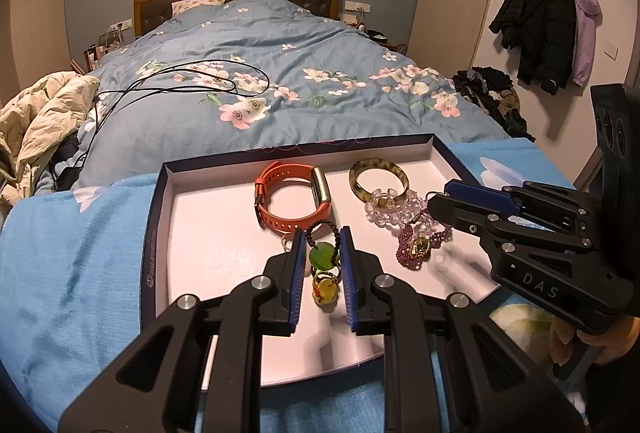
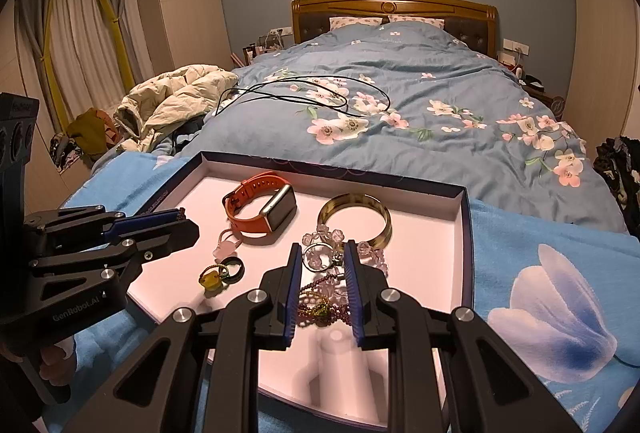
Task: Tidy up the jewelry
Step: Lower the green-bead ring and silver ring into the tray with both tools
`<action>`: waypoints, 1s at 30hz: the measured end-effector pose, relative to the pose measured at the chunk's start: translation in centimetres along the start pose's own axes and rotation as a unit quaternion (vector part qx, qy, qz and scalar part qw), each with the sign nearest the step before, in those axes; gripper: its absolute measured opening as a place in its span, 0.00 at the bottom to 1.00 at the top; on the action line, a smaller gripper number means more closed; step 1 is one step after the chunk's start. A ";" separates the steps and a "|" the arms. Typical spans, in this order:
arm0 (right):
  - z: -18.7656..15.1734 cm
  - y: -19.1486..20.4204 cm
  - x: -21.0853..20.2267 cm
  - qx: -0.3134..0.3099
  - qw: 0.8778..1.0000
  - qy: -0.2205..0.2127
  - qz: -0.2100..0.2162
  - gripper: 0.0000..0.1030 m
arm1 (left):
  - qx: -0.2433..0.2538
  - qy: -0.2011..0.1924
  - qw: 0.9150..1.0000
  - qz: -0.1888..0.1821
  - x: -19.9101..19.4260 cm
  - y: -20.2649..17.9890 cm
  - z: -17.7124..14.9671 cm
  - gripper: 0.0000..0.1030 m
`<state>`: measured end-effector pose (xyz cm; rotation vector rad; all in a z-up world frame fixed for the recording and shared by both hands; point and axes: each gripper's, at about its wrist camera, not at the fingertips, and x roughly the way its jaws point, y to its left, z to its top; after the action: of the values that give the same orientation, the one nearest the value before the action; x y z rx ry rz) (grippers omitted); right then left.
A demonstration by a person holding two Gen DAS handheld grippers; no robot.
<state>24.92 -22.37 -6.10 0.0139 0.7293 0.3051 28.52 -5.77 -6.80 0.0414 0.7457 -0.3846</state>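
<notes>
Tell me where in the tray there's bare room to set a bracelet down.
The white floor left of the orange-strapped smartwatch, up to the navy tray wall, is bare. So is the near strip below the yellow stone charm. The right side is crowded: amber bangle, clear bead bracelet and purple beaded strand overlap.

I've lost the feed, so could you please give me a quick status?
Left gripper open over green pendant. Right gripper open over bead tangle. Orange watch untouched in tray.
</notes>
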 end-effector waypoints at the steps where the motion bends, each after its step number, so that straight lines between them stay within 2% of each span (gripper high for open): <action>1: 0.0 0.0 0.0 0.000 1.000 0.000 0.000 0.19 | 0.000 0.000 1.000 0.001 0.1 0.0 0.1 0.17; 30: -0.4 -0.6 0.7 0.002 1.000 0.004 0.001 0.19 | -0.003 0.006 1.000 0.006 1.0 0.3 0.1 0.17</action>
<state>25.29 -22.78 -6.93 0.0171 0.7379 0.3065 29.37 -5.87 -7.43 0.0421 0.7586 -0.3698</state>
